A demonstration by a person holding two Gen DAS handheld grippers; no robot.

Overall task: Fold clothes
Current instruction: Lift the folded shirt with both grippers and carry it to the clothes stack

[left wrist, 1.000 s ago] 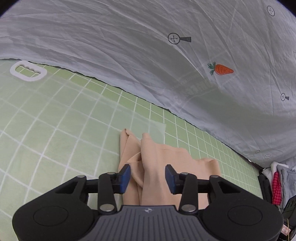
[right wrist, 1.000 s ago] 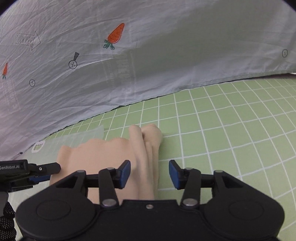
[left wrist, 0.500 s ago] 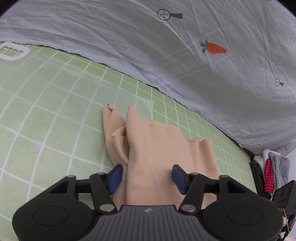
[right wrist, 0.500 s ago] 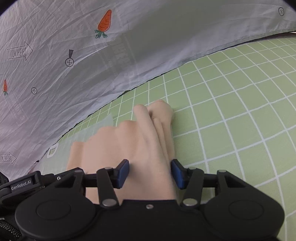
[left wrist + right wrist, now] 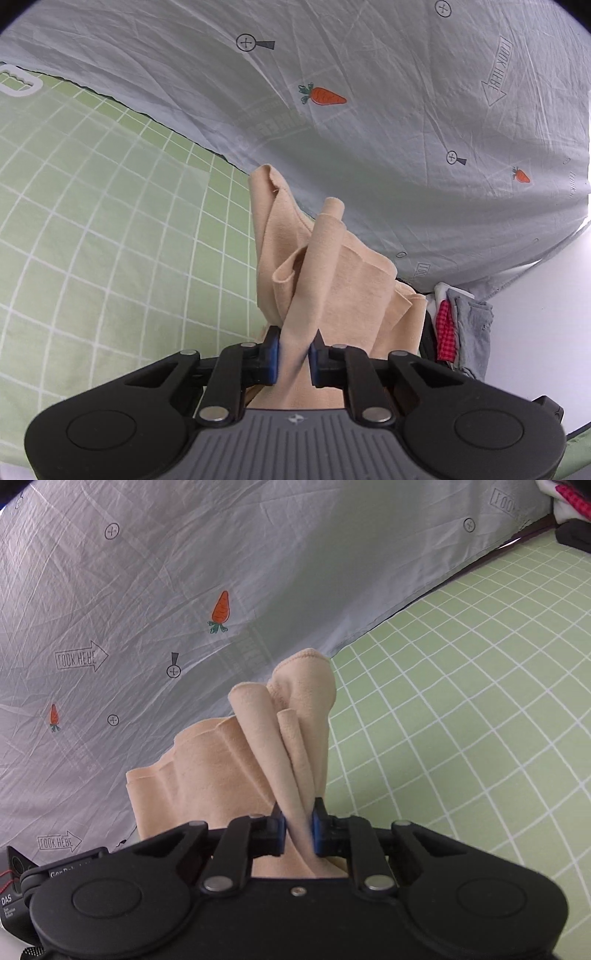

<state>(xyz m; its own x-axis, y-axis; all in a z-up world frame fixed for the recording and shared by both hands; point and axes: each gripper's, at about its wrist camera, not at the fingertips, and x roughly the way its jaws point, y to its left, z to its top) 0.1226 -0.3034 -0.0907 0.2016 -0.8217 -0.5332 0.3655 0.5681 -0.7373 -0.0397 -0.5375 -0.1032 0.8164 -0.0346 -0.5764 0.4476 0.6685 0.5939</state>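
Note:
A peach-coloured garment (image 5: pixel 325 280) is bunched and raised off the green grid mat (image 5: pixel 110 221). My left gripper (image 5: pixel 294 355) is shut on its left edge, folds standing up in front of the blue pads. In the right wrist view the same garment (image 5: pixel 236 760) hangs between the two tools, and my right gripper (image 5: pixel 297 830) is shut on its right edge, with a rolled hem (image 5: pixel 306 675) sticking up ahead. The left tool's body (image 5: pixel 55 864) shows at the lower left of the right wrist view.
A grey backdrop sheet (image 5: pixel 369 110) printed with carrots and arrows hangs behind the mat (image 5: pixel 461 701). A pile of other clothes (image 5: pixel 461 328), red checked and grey, sits at the mat's right end. A white handle cut-out (image 5: pixel 18 85) marks the mat's far left.
Both grippers went from open over the flat garment to shut on its edges. The garment has been lifted off the mat and now bunches between them.

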